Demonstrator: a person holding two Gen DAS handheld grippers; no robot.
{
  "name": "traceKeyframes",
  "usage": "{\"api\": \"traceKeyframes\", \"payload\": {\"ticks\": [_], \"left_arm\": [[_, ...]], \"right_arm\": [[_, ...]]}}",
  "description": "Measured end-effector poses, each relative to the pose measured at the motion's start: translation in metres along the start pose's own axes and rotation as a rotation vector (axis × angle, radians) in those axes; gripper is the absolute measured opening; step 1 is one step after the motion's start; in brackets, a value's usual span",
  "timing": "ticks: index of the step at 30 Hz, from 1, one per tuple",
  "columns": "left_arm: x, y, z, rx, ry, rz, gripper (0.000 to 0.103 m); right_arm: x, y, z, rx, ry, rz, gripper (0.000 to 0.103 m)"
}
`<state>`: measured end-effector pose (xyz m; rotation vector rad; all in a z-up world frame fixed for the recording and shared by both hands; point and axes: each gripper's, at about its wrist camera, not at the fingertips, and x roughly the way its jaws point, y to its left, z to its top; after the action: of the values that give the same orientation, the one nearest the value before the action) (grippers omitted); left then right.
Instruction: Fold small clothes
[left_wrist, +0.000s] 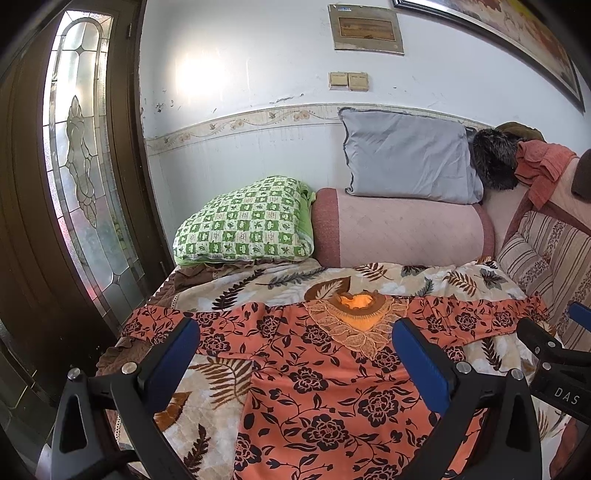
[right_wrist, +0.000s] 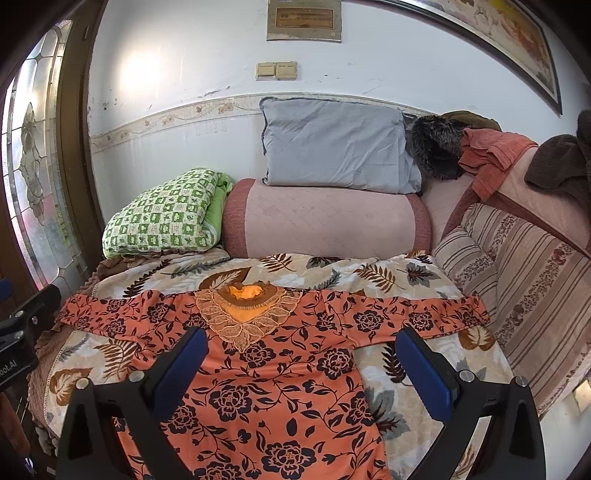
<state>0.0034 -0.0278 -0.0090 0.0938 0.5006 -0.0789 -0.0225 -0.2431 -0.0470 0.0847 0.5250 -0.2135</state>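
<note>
An orange top with a black flower print (left_wrist: 325, 384) lies flat, front up, on a leaf-patterned blanket (left_wrist: 258, 284), sleeves spread left and right, lace collar (left_wrist: 360, 325) toward the cushions. It also shows in the right wrist view (right_wrist: 266, 391). My left gripper (left_wrist: 297, 336) is open and empty, held above the top's chest and left sleeve. My right gripper (right_wrist: 301, 347) is open and empty, above the top's right side. The right gripper also shows at the right edge of the left wrist view (left_wrist: 554, 354).
A pink bolster (left_wrist: 402, 229), a grey pillow (left_wrist: 410, 158) and a green checked quilt (left_wrist: 247, 221) lie at the back. A striped sofa back (right_wrist: 517, 266) with clothes piled on it runs along the right. A glass-panelled door (left_wrist: 77, 166) stands at the left.
</note>
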Motion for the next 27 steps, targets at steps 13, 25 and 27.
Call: {"api": "traceKeyframes", "payload": {"ticks": [13, 25, 27], "left_arm": [[0.009, -0.006, -0.002, 0.011, 0.016, 0.008, 0.103], [0.017, -0.003, -0.003, 0.008, 0.02, 0.013, 0.103], [0.02, -0.003, -0.004, 0.009, 0.025, 0.014, 0.103]], "right_arm": [[0.007, -0.002, -0.003, 0.007, 0.014, 0.008, 0.103], [0.013, 0.005, 0.0, -0.001, 0.022, 0.016, 0.103], [0.015, 0.007, 0.0, -0.001, 0.027, 0.019, 0.103]]}}
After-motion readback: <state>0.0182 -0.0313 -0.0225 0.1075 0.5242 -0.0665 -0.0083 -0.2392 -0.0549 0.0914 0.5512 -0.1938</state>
